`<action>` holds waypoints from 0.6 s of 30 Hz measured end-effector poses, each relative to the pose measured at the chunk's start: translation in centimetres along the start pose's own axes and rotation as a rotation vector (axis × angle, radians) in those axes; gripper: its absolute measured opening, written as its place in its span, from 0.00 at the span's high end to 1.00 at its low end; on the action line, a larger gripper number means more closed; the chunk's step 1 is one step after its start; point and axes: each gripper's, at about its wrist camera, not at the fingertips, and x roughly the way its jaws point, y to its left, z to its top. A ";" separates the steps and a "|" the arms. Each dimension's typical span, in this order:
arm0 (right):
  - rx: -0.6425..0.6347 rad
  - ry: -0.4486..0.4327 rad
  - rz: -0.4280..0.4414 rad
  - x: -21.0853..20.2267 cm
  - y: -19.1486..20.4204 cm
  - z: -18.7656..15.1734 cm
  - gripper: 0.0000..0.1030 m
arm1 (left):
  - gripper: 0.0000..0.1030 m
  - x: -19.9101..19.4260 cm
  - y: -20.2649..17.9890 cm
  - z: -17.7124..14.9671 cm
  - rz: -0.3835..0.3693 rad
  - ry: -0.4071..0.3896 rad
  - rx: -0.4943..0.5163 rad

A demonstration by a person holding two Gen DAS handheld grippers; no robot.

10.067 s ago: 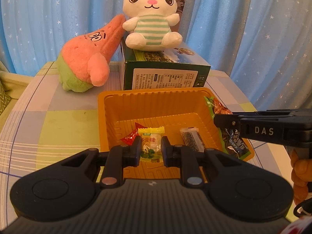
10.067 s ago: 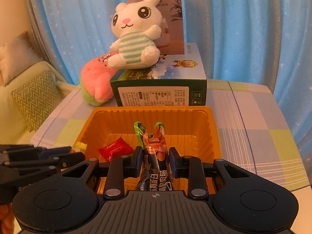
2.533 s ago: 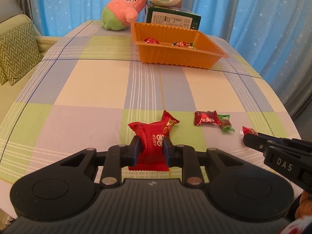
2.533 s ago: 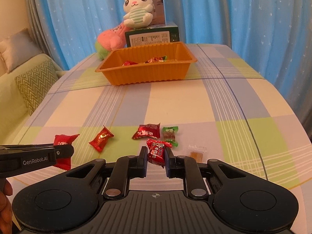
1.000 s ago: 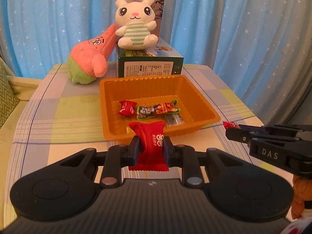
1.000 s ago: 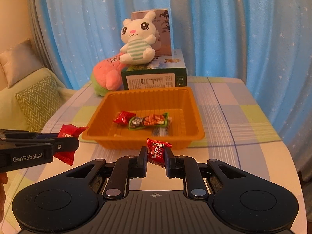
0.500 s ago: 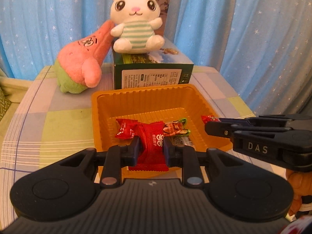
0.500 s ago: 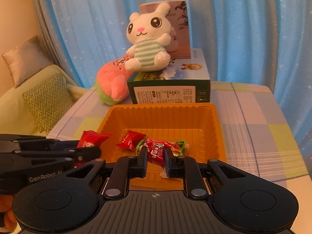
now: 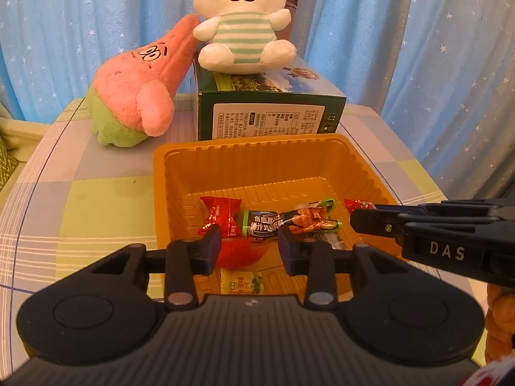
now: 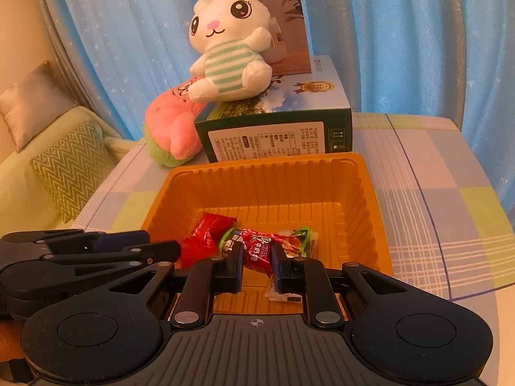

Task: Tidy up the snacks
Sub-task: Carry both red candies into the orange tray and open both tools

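An orange tray (image 9: 270, 173) (image 10: 267, 183) holds several wrapped snacks. My left gripper (image 9: 249, 243) is open over the tray's near side; the red snack packet (image 9: 236, 252) it held lies below between the fingers. A red candy (image 9: 220, 215), a dark green snack stick (image 9: 289, 222) and a small yellow candy (image 9: 241, 281) lie in the tray. My right gripper (image 10: 256, 257) is shut on a small red candy (image 10: 257, 251) above the tray. It also shows at the right of the left wrist view (image 9: 363, 217).
A green box (image 9: 270, 109) with a white bunny plush (image 9: 244, 22) on it stands behind the tray. A pink star plush (image 9: 141, 90) leans at its left. The checked tablecloth (image 9: 96, 199) spreads to the left; a sofa with a cushion (image 10: 70, 167) stands beyond it. Blue curtains hang behind.
Both grippers moved forward over the tray. My left gripper opened and the red packet dropped into the tray. My right gripper still holds its candy.
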 end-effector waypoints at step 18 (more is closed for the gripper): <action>-0.005 -0.024 0.010 0.0 1.4 0.8 0.82 | 0.66 -1.7 0.7 -0.1 0.019 -0.011 0.039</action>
